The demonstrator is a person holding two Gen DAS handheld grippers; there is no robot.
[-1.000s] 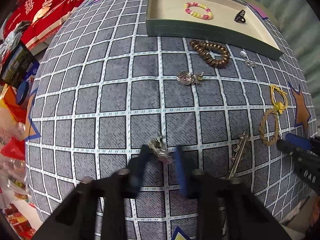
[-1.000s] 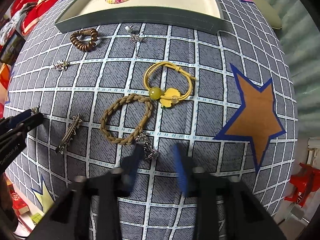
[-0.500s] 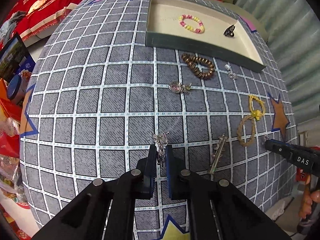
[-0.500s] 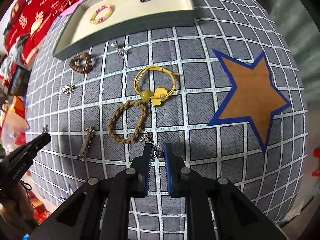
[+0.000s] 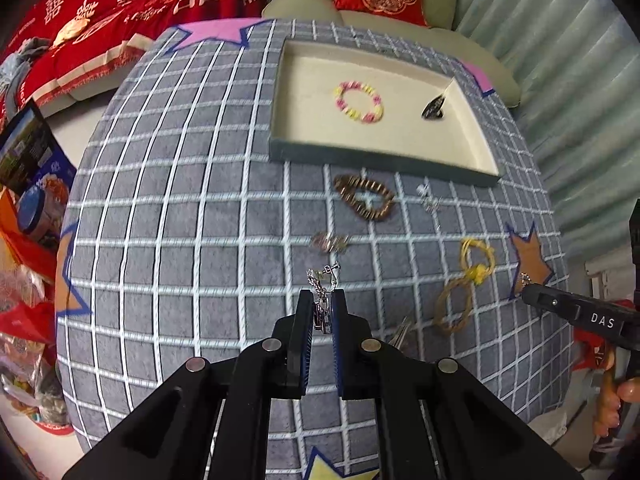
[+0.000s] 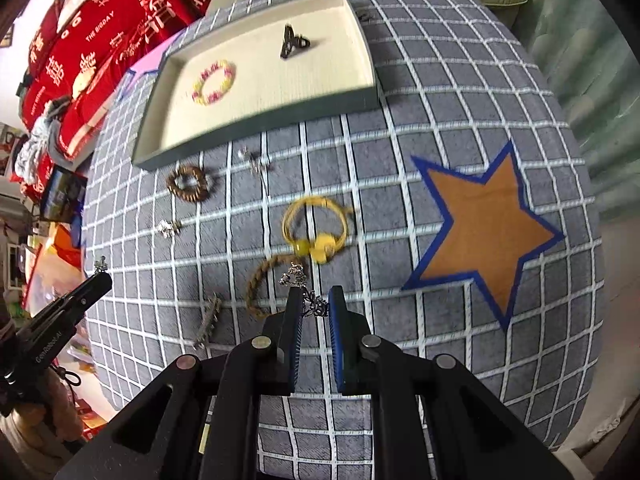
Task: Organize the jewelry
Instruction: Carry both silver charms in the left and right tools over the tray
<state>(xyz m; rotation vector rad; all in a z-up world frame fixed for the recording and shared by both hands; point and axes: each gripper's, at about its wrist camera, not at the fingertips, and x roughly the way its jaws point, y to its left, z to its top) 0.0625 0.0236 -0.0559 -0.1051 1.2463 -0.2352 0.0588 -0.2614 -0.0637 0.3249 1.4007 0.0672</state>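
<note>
— What do your two grippers hold?

— My left gripper [image 5: 322, 312] is closed on a silver clip earring [image 5: 322, 280], lifted above the grey checked cloth [image 5: 180, 220]. My right gripper [image 6: 314, 308] pinches a small silver chain earring [image 6: 308, 300] the same way.

— Where is the shallow cream tray with grey-green walls [image 5: 372, 160]?

— Far ahead of both. Inside it lie a pink and yellow bead bracelet [image 5: 359, 102] and a black hair claw [image 5: 434, 107]; much of its floor is bare. Just before its near wall lie a brown spiral hair tie [image 5: 365, 197] and a small silver piece [image 5: 428, 199]. Nearer to me from the tray lie a yellow cord hair tie [image 6: 316, 226] and a tan braided ring [image 6: 264, 284].
</note>
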